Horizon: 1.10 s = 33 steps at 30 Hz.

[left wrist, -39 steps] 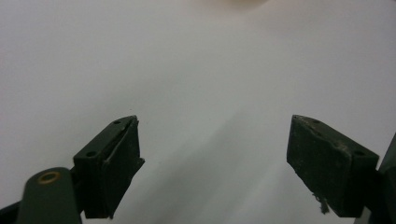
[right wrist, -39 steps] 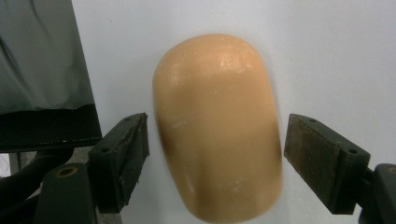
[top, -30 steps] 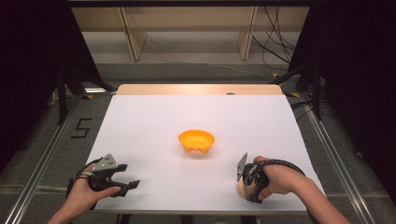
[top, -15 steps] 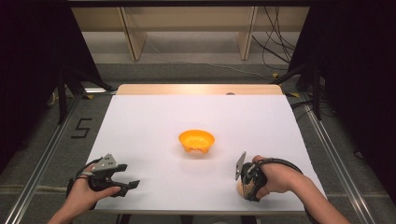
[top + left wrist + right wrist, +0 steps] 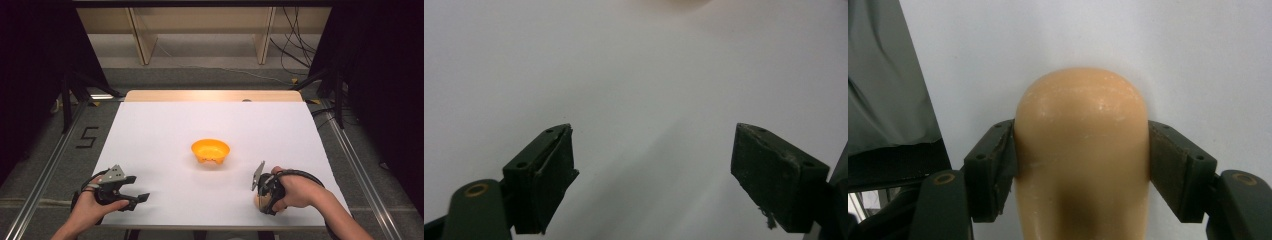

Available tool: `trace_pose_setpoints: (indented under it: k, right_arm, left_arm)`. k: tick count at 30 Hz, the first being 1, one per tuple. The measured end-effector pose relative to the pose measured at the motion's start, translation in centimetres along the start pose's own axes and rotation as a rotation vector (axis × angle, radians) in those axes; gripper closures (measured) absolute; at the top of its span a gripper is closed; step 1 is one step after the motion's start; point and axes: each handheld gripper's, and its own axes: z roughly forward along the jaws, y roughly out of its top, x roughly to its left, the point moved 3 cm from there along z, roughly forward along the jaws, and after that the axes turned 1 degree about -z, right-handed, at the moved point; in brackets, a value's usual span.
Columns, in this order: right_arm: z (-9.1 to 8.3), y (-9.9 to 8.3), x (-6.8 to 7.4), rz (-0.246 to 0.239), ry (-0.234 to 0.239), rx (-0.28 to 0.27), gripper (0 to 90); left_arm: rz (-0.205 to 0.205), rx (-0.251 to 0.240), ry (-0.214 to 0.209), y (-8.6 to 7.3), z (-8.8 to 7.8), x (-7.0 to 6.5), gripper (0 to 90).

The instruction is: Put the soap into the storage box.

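Right gripper, whose jaws we have just been closing, now clamps the peach-coloured egg-shaped object at the high view's lower right, so we judge it ready to lift toward the orange bowl.

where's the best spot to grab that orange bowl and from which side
Take the orange bowl by its rim, coming down from above: it sits upright and open, so one jaw can go inside and one outside the thin wall. The open left claw holds nothing.

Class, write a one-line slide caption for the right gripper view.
Right gripper jaws, just closing, press both sides of a smooth peach-coloured egg-shaped object on the white table.
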Motion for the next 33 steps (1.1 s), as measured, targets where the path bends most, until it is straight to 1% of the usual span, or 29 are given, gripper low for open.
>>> trace_pose_setpoints:
  k: [2,5,11,15,16,17,19,21,23,25,27,30,31,32,33]
  right_arm:
    - [0.0,0.0,0.0,0.018,-0.001,-0.004,33.2]
    - [-0.1,0.0,0.0,0.028,-0.001,-0.007,33.2]
    - [-0.3,-0.1,-0.1,0.032,-0.001,-0.01,33.4]
    - [-0.4,0.0,-0.2,0.026,-0.002,-0.005,33.5]
    - [-0.4,0.0,-0.3,0.022,0.003,-0.005,33.5]
    - [-0.4,0.0,-0.3,0.025,-0.002,-0.005,33.5]
    - [-0.5,-0.1,-0.4,0.016,0.006,-0.006,33.5]
    - [-0.6,-0.1,-0.4,0.026,0.003,-0.005,33.6]
    - [-0.6,-0.1,-0.4,0.021,0.002,-0.009,33.5]
    - [-0.8,-0.1,-0.4,0.033,-0.002,-0.013,33.6]
    - [-0.9,-0.1,-0.4,0.032,0.003,-0.014,33.6]
    - [-1.1,-0.1,-0.5,0.043,-0.004,-0.029,33.6]
    - [-1.2,-0.1,-0.5,0.048,-0.001,-0.026,33.6]
    - [-1.3,-0.1,-0.5,0.063,-0.007,-0.023,33.6]
    - [-1.3,-0.1,-0.5,0.063,-0.007,-0.023,33.6]
  left_arm:
    - [0.001,0.001,-0.005,0.0,0.0,0.0,17.3]
    - [0.001,0.0,-0.005,0.0,0.0,0.0,17.3]
    - [0.001,0.0,-0.004,0.0,0.0,0.0,17.2]
    - [0.002,0.0,-0.004,0.0,0.0,0.0,17.3]
    - [0.002,-0.001,0.002,0.0,0.0,0.0,17.3]
    - [0.002,-0.001,0.002,0.0,0.0,0.0,17.3]
    - [0.004,0.001,-0.005,0.0,-0.1,0.0,17.3]
    - [0.004,0.0,-0.004,0.0,-0.1,0.0,17.3]
    - [0.003,-0.001,0.001,0.0,-0.1,0.0,17.2]
    - [0.008,-0.001,0.004,0.1,-0.1,0.0,17.3]
    - [0.006,-0.002,0.004,0.1,-0.1,0.0,17.3]
    - [0.007,-0.002,0.005,0.1,-0.1,0.0,17.3]
    - [0.01,-0.002,0.005,0.1,-0.1,0.0,17.3]
    - [0.011,-0.001,0.005,0.1,-0.1,0.0,17.3]
    - [0.011,-0.001,0.005,0.1,-0.1,0.0,17.3]
